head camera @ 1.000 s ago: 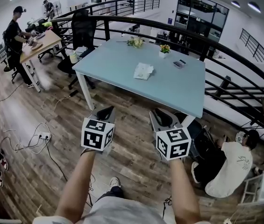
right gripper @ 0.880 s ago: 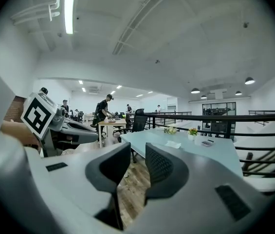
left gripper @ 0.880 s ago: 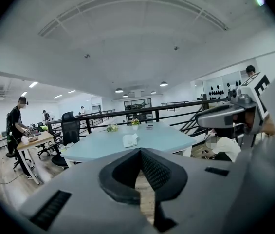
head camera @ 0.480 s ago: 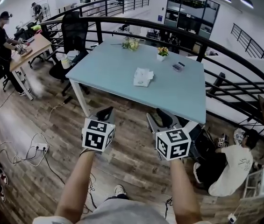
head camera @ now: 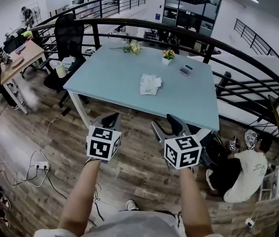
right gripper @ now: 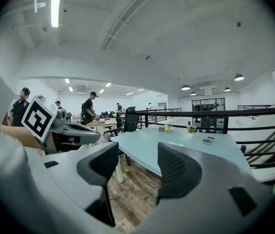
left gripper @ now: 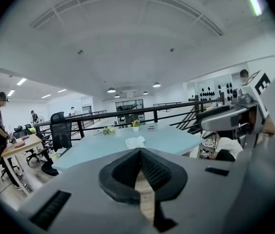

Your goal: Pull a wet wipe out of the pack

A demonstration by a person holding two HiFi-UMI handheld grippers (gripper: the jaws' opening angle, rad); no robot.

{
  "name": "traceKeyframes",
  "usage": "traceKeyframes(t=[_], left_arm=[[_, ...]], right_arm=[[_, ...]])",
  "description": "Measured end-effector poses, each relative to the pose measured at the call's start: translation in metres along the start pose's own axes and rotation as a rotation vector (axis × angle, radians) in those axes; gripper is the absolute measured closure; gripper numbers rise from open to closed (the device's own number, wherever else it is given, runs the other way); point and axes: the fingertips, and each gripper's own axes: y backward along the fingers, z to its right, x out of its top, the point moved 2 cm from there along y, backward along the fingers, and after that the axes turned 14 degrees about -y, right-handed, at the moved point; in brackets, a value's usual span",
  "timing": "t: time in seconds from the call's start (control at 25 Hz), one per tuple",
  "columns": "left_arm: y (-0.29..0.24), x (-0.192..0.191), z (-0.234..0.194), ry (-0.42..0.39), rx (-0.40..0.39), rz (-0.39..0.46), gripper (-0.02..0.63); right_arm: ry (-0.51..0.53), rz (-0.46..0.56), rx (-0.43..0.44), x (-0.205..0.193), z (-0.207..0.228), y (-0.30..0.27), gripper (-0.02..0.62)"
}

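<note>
"While both grippers hang over the wooden floor [head camera: 45, 132], short of the table [head camera: 104, 78], where is the wet wipe pack [head camera: 150, 83]?"

"On the pale blue tabletop, near its middle, lying flat and well apart from both grippers (white, a little rumpled on top, too small to tell more)."

"And how do the tongs stand?"

"The left gripper [head camera: 110, 119] has its jaws together, the ribbed pads meeting at the tips with nothing caught in them. The right gripper [head camera: 168, 126] has just been opening its jaws. They now stand wide apart and empty, with only floorboards showing through the gap."

"Which way do they point?"

"Both point toward the table's near edge, side by side, each held at the end of a bare forearm."

"What else is on the table?"

"A small flower pot [head camera: 168, 55] and a bunch of flowers [head camera: 131, 47] sit at the far edge, beyond the pack. A dark curved railing [head camera: 179, 27] runs behind them."

"Anyone nearby?"

"A person in a white shirt [head camera: 243, 174] sits on the floor by the table's near right corner, and a black office chair [head camera: 69, 33] stands off its far left corner."
</note>
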Motion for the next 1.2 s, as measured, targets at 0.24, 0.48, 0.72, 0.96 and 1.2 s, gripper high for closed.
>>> traceKeyframes(t=[0.24, 0.48, 0.72, 0.96, 1.2], left_arm=[[-0.011, -0.007, -0.013, 0.015, -0.019, 0.005, 0.611], [-0.018, -0.011, -0.021, 0.028, -0.03, 0.012, 0.611], [-0.021, -0.009, -0.025, 0.03, -0.033, 0.027, 0.611], [-0.029, -0.011, -0.026, 0.035, -0.033, 0.02, 0.611], [-0.043, -0.006, -0.031, 0.027, -0.03, 0.026, 0.611]], right_arm=[[-0.009, -0.006, -0.025, 0.001, 0.0, -0.015, 0.344], [-0.004, -0.005, -0.038, 0.002, -0.003, -0.028, 0.336], [0.006, 0.009, -0.047, 0.007, -0.004, -0.034, 0.336], [0.007, 0.011, -0.048, 0.007, 0.002, -0.04, 0.336], [0.008, 0.022, -0.049, 0.014, 0.014, -0.052, 0.336]])
